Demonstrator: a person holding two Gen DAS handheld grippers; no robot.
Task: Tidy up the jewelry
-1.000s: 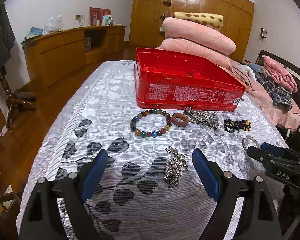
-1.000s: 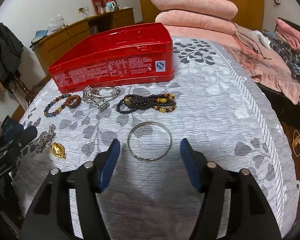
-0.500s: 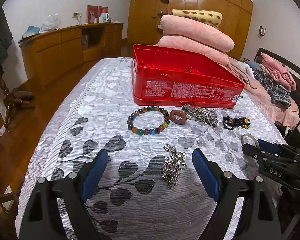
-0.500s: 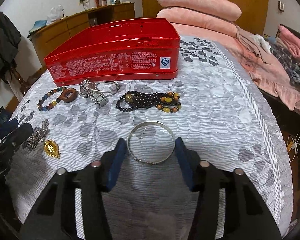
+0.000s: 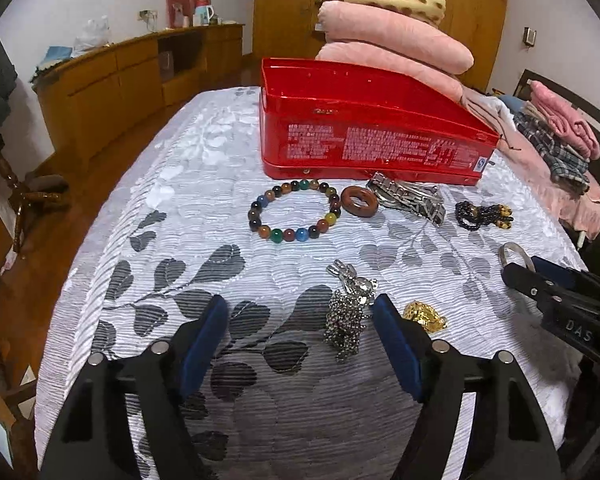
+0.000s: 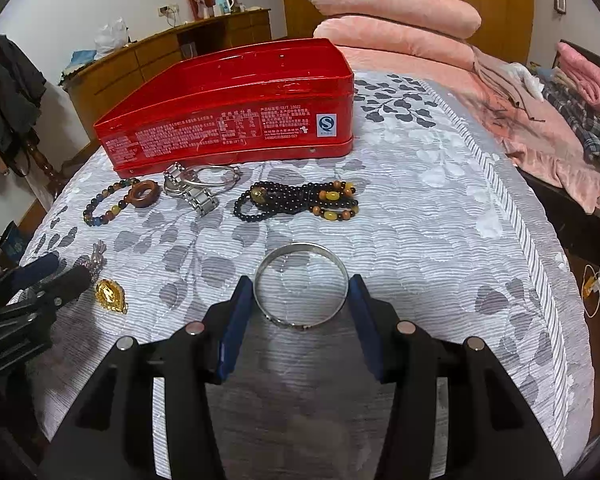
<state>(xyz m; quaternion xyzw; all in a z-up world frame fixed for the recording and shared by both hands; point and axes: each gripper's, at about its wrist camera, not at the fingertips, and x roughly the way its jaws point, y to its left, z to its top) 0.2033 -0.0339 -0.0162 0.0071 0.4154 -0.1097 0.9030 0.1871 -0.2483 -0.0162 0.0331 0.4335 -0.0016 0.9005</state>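
Jewelry lies on a grey leaf-patterned bedspread (image 5: 204,208) in front of an open red tin (image 5: 372,144). My right gripper (image 6: 300,286) is shut on a silver bangle (image 6: 300,245), its blue pads touching the ring's two sides. My left gripper (image 5: 300,308) is closing, with a silver chain pendant (image 5: 350,312) between its jaws close to the right finger; the left pad is clear of it. A gold pendant (image 5: 424,316) lies just outside that right finger. In the left wrist view the right gripper (image 5: 540,276) shows at the right edge.
In front of the tin lie a coloured bead bracelet (image 5: 296,210), a wooden ring (image 5: 359,201), a metal watch band (image 5: 412,200) and a black bead string (image 5: 482,216). Pink folded blankets (image 6: 392,12) are stacked behind the tin. A wooden sideboard (image 5: 132,80) stands at left.
The right jaws drew in from wide apart onto the bangle's sides. The left jaws have narrowed around the chain pendant, and the gold pendant has come into the left wrist view.
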